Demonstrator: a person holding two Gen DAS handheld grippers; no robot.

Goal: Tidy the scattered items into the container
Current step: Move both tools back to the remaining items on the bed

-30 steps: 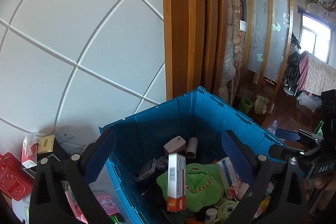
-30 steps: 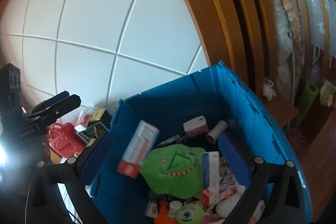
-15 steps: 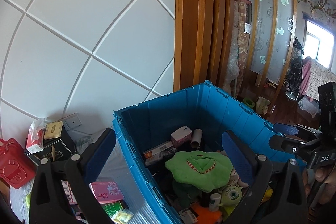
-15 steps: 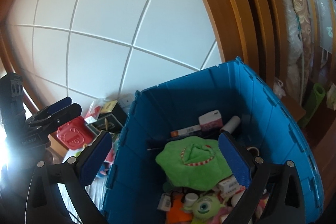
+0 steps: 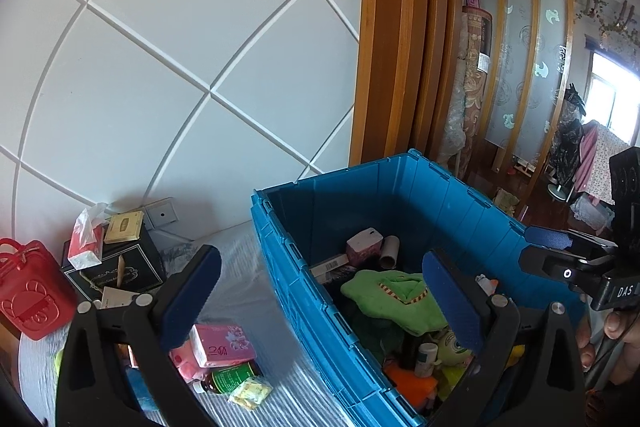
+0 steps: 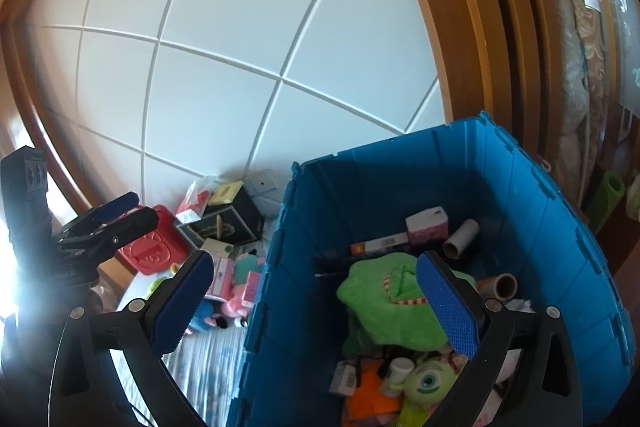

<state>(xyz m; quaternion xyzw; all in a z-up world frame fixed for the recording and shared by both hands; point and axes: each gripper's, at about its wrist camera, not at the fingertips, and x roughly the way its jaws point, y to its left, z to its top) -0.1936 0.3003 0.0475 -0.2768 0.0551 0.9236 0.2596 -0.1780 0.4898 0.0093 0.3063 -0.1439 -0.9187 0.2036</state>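
"DAS" in white on black body of right gripper [image 5: 560, 251], right of left jaws. Barcode on flat box [image 6: 380, 242] in crate, ahead between right jaws; digits unreadable.

One blue crate [image 5: 440, 203], two cardboard tubes [image 6: 460, 237].

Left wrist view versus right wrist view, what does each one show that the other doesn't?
Only the left wrist view shows the green-labelled bottle and yellow sachet on the table, plus a hand holding the right gripper.

Only the right wrist view shows a second cardboard tube in the bin and pink plush toys beside it.

Both show the blue bin, green plush, red bag and black box.
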